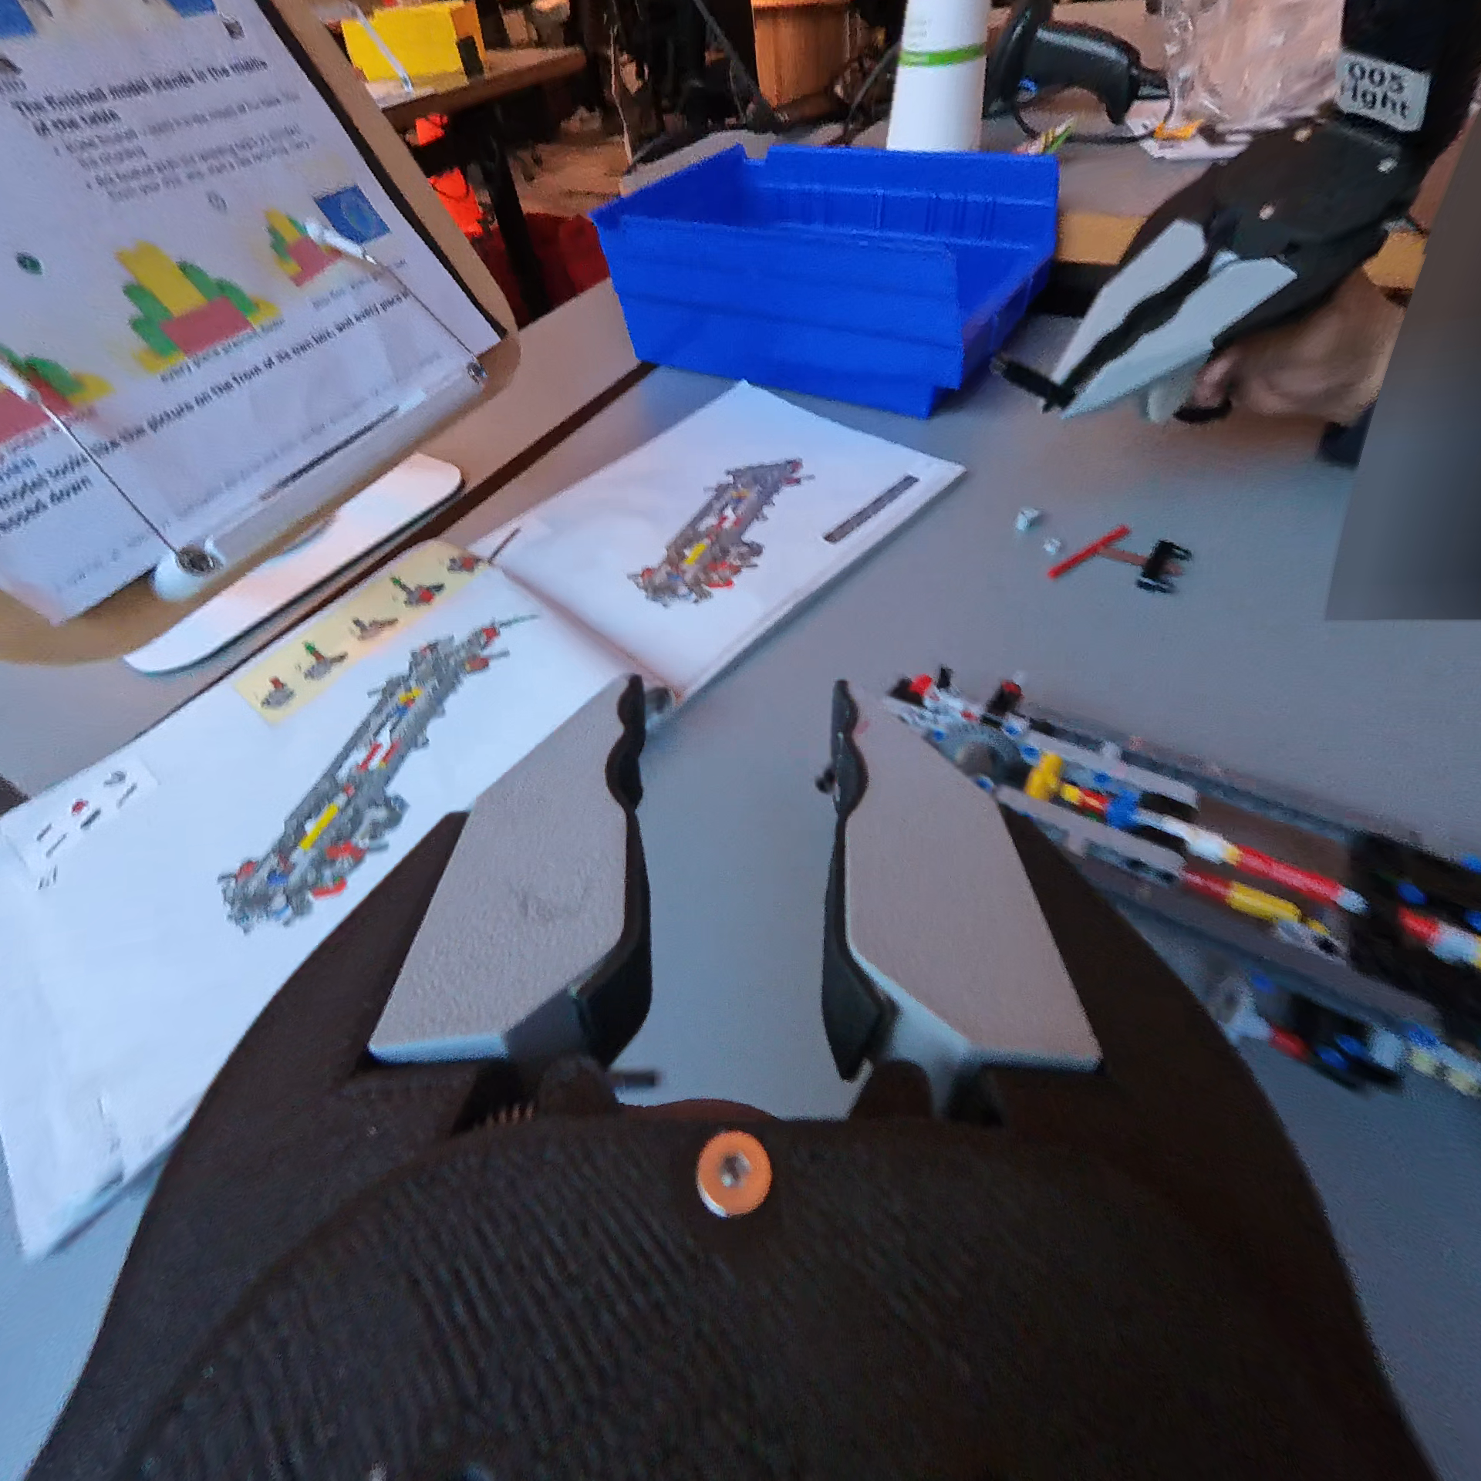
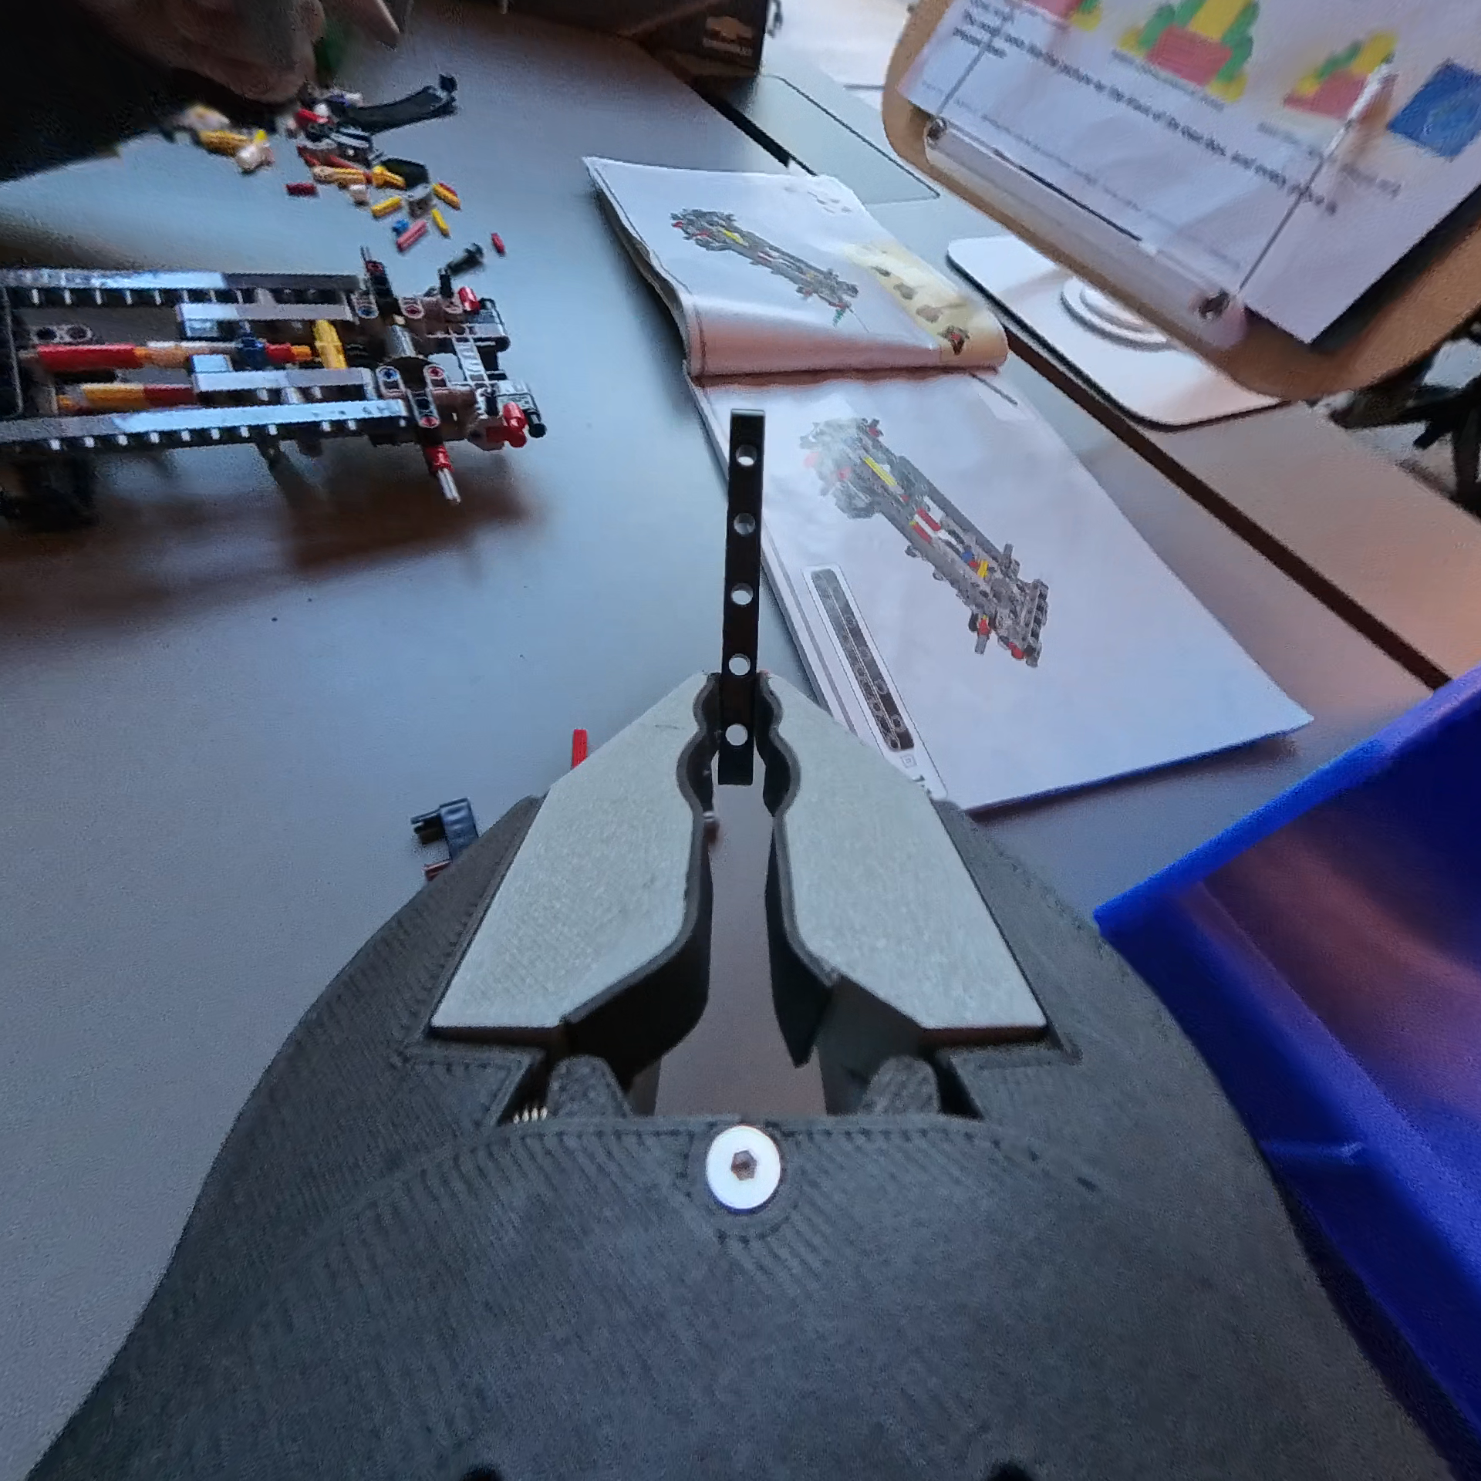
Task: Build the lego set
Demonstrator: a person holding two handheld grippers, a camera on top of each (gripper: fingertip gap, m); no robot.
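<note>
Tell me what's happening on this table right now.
A person holds a pair of tongs in each hand over a grey table. The right tongs are clamped on a black holed beam that sticks out past their tips. The left tongs are open and empty, hovering between an open booklet and a long brick chassis. A blue bin and loose pieces sit farther off.
</note>
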